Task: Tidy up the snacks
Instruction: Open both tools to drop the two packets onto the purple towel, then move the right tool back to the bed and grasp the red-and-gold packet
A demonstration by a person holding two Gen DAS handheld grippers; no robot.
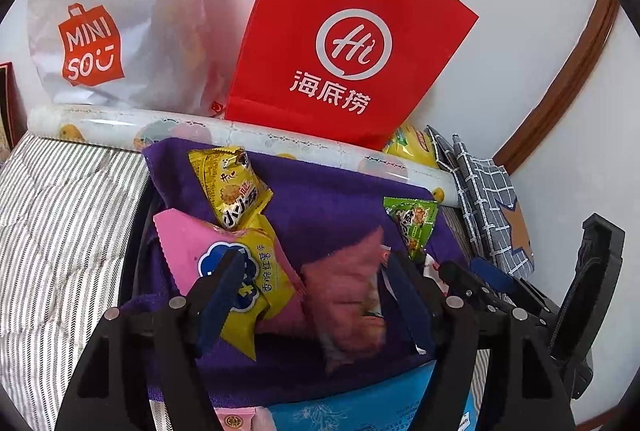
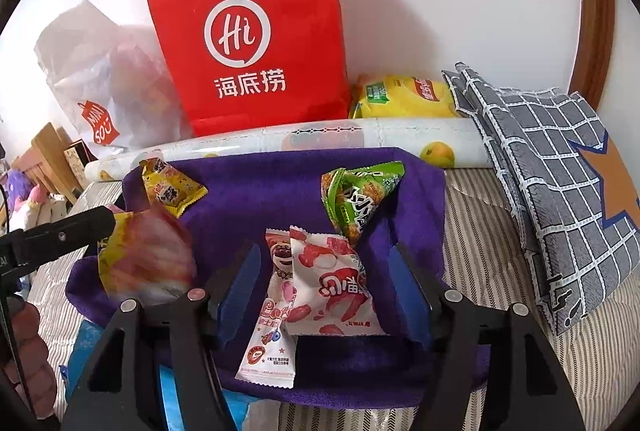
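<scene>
Several snack packets lie on a purple towel (image 1: 320,199) (image 2: 280,183). My left gripper (image 1: 316,295) is open, its jaws wide around a blurred pink-red packet (image 1: 348,295), which also shows in the right wrist view (image 2: 148,259); a pink and yellow packet (image 1: 240,271) lies by its left finger. A yellow packet (image 1: 232,187) (image 2: 170,187) and a green packet (image 1: 414,223) (image 2: 360,195) lie farther back. My right gripper (image 2: 326,283) is open over a white and red strawberry packet (image 2: 332,291) stacked on a bear-print packet (image 2: 272,323).
A red paper bag (image 1: 344,43) (image 2: 252,39) and a white Miniso bag (image 1: 104,31) (image 2: 96,87) stand against the wall. A patterned roll (image 2: 320,139) lies behind the towel. A yellow pack (image 2: 404,99) and checked cloth bag (image 2: 552,175) lie right. Striped bedding (image 1: 60,211) surrounds.
</scene>
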